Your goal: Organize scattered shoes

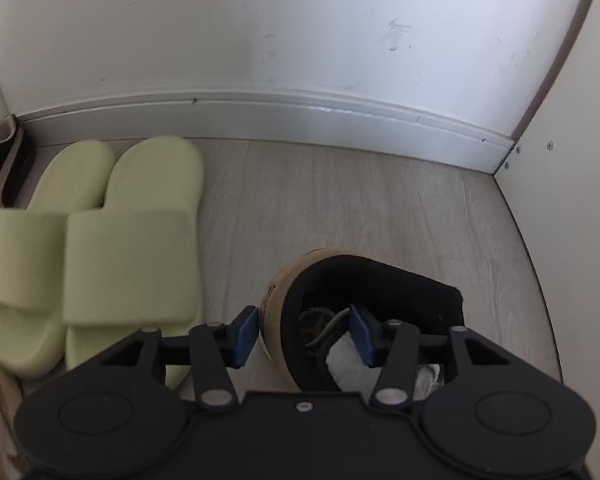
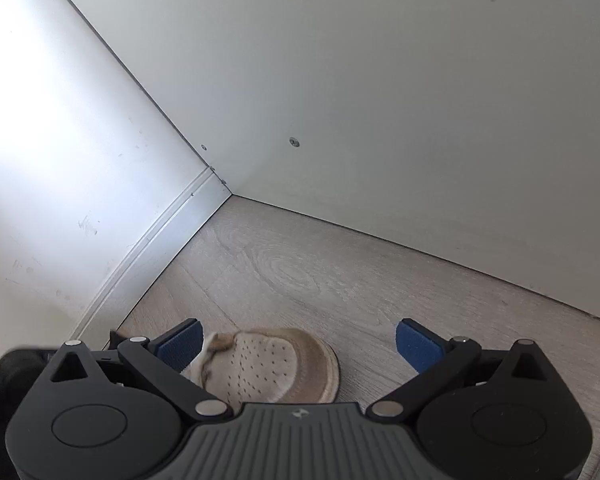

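A pair of pale green slides (image 1: 132, 264) sits side by side on the wood floor at the left, heels toward the skirting board. My left gripper (image 1: 304, 334) is shut on a sneaker (image 1: 364, 276) with a tan sole and black collar. One blue pad presses the outside of the heel and the other is inside the opening. In the right wrist view, my right gripper (image 2: 298, 346) is open above the perforated white toe of a tan-soled sneaker (image 2: 268, 364) that rests on the floor. I cannot tell whether it is the same shoe.
A white wall with a skirting board (image 1: 300, 120) closes the back. A white side panel (image 1: 560, 240) stands at the right and forms a corner (image 2: 228, 192). Bare wood floor (image 1: 340, 200) lies between the slides and the panel. A dark item (image 1: 4, 168) sits at the far left.
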The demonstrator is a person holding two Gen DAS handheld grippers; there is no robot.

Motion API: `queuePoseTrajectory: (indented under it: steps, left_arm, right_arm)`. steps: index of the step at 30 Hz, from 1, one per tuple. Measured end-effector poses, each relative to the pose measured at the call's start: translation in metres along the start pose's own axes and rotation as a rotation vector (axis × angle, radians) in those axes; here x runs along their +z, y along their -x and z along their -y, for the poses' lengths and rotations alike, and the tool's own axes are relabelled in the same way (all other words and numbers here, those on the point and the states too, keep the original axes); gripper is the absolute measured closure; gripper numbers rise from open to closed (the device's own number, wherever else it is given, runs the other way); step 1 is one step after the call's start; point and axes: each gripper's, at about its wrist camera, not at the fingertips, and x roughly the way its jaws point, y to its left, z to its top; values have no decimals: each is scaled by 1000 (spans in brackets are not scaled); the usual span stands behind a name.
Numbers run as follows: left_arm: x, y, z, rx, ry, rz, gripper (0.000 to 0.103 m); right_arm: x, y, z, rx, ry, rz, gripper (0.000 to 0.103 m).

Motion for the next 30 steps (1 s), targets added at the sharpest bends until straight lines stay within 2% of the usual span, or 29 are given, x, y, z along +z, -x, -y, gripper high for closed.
queuePoseTrajectory:
  steps: [4,5,6,7,8,11,13,15,19,22,24,27,29,30]
  left_arm:
    - [-47,42,-22,-57,-91,-48,36]
    - [-53,50,-30,-92,-101,-78,34]
    - [-56,57,-38,-131,-106,-109,27]
    - [-62,62,-47,-202,-107,-165,21]
    - [-67,67,-57,-274,-107,-221,21]
    - [-88,83,-79,-414,-110,-345,21]
    - [-101,98,-93,-440,-125,-364,21]
    - [-107,114,-109,-452,-136,-351,21]
    - [-106,150,-146,-484,-155,-246,21]
    - [-101,176,-185,-475,-187,-123,21]
    - [-101,183,-210,-418,-202,-58,21]
    - [-102,194,-244,-349,-200,24,21]
    - [-106,202,-272,-308,-153,80,21]
    - [-109,207,-284,-298,-122,97,21]
  right_arm:
    - [12,26,-8,0,54,74,1]
    - [13,31,-10,2,69,84,1]
    - [12,36,-14,6,82,83,1]
    - [11,41,-17,9,95,82,1]
    - [9,45,-20,12,108,79,1]
    - [-11,54,-30,5,155,36,1]
    - [-27,59,-41,-4,180,-11,1]
    - [-43,64,-47,1,186,-60,1]
    - [-87,76,-68,54,205,-184,1]
    - [-124,89,-94,99,323,-201,1]
    - [-143,97,-115,134,426,-192,1]
    - [-169,106,-145,268,584,-196,1]
    - [-199,98,-171,418,731,-286,1]
    - [-217,93,-184,464,798,-316,1]
